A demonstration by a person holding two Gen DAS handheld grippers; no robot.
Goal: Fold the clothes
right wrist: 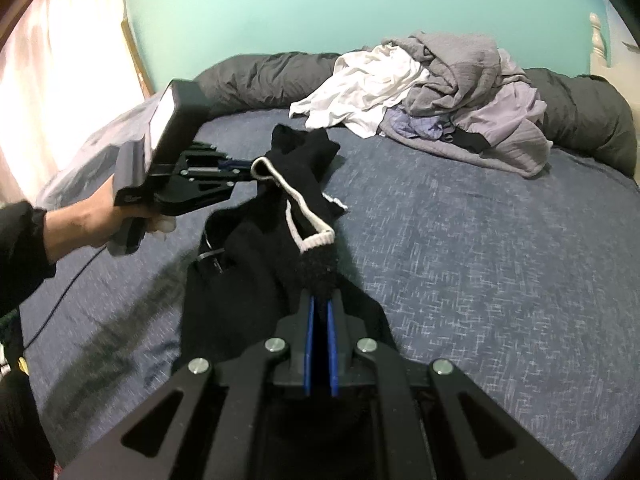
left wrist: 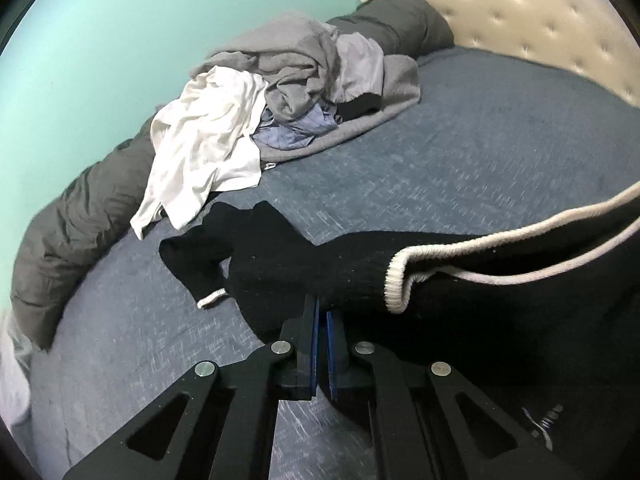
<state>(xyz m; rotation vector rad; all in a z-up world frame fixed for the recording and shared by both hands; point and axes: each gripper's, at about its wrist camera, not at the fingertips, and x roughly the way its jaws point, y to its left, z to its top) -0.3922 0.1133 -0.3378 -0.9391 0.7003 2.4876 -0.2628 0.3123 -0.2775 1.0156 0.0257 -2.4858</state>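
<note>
A black knit garment (right wrist: 260, 248) with white ribbed trim hangs between my two grippers above the blue bedspread (right wrist: 480, 260). My right gripper (right wrist: 321, 298) is shut on a bunched black part of it just below the white hem. My left gripper (left wrist: 322, 305) is shut on the garment (left wrist: 320, 264) near another white-edged corner (left wrist: 396, 280). In the right wrist view, a hand holds the left gripper (right wrist: 244, 168) at the left, pinching the trim. A black sleeve with a white cuff (left wrist: 212, 298) trails onto the bed.
A pile of unfolded clothes, white (left wrist: 200, 148) and grey (left wrist: 304, 72), lies toward the back of the bed. A dark grey rolled duvet (left wrist: 72, 232) runs along the teal wall. A cream tufted headboard (left wrist: 540, 24) stands at the right. A bright curtain (right wrist: 60, 72) hangs at the left.
</note>
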